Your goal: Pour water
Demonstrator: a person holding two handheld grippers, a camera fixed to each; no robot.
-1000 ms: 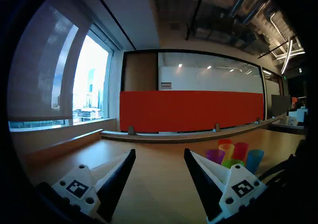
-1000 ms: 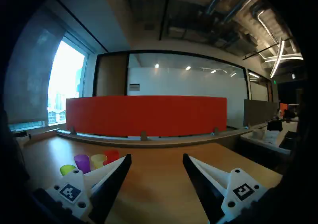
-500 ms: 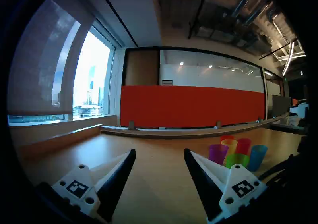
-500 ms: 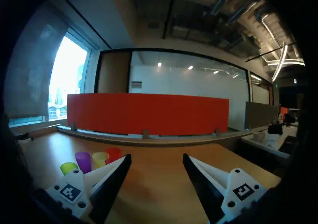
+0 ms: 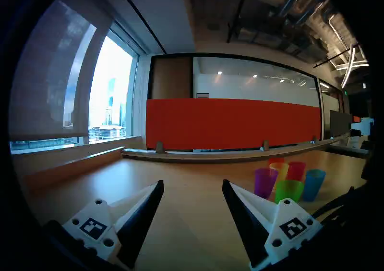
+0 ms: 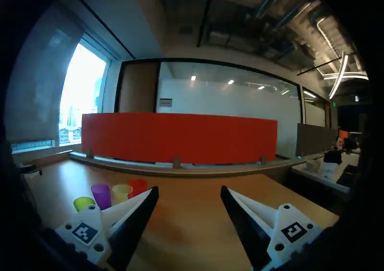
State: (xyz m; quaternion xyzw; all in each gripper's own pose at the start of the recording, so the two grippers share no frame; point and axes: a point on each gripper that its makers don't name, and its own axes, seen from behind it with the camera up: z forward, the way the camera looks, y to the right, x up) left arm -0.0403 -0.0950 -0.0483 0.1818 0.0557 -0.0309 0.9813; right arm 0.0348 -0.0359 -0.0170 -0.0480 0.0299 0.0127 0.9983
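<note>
The left gripper [image 5: 192,182] and right gripper [image 6: 189,189] hung spread, empty, above the desk [image 5: 191,223]; cups [image 5: 289,190] stood at the left one's two o'clock.

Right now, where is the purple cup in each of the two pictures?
Left gripper view: the purple cup stands right of the middle, at the left end of the cup cluster, beside the green cup.
Right gripper view: the purple cup stands at the lower left, between the green cup and the yellow cup.
Shared landmark: the long red divider along the far edge of the desk.
</note>
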